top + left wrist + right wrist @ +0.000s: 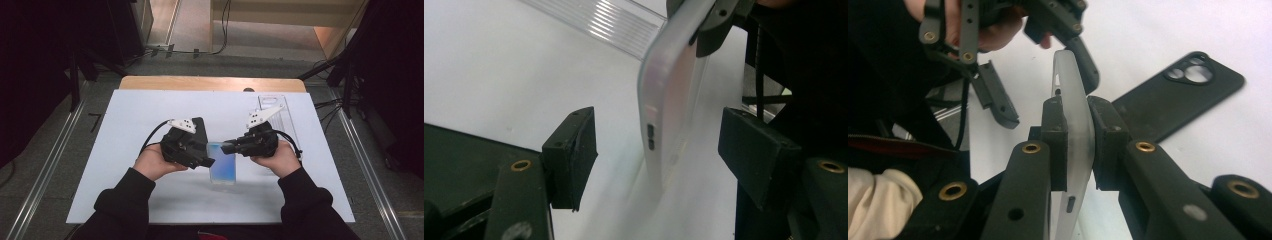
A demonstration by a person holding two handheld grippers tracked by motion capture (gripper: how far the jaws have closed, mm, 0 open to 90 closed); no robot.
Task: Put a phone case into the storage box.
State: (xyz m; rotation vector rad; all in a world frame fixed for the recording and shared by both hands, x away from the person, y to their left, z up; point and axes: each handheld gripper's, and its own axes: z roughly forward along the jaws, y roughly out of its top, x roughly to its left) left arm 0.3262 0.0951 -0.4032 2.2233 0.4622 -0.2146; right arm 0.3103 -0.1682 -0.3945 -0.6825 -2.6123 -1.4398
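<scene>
Translucent, frosted plastic: a phone case (222, 162), pale blue in the high view, sits at the middle of a white table sheet (125, 115), between the left gripper (207, 161) and the right gripper (226, 146), each held in a dark-sleeved hand. From this height the grip itself cannot be made out. Listed here besides: a black phone case (201, 126) lying flat behind the left gripper, and a clear ribbed plastic tray (285, 117) at the far right of the sheet. Left gripper view: the translucent case (669, 110) stands on edge, tilted, its lower end near the sheet and its side button slots facing the camera; it hangs in the gap between the two black jaws, touching neither, so this tool stands fairly wide and holds nothing. The right gripper's jaws clamp the case's upper end at top right, and the ribbed tray (614, 22) lies beyond. Right gripper view: both pads (1055, 145) press flat on the two faces of the case (1073, 115), seen edge-on and upright, the jaws narrow and closed on it. The left gripper (1048, 67) meets the case's far end. The black case (1173, 97) shows its round camera cutouts, lying on the sheet to the right.
</scene>
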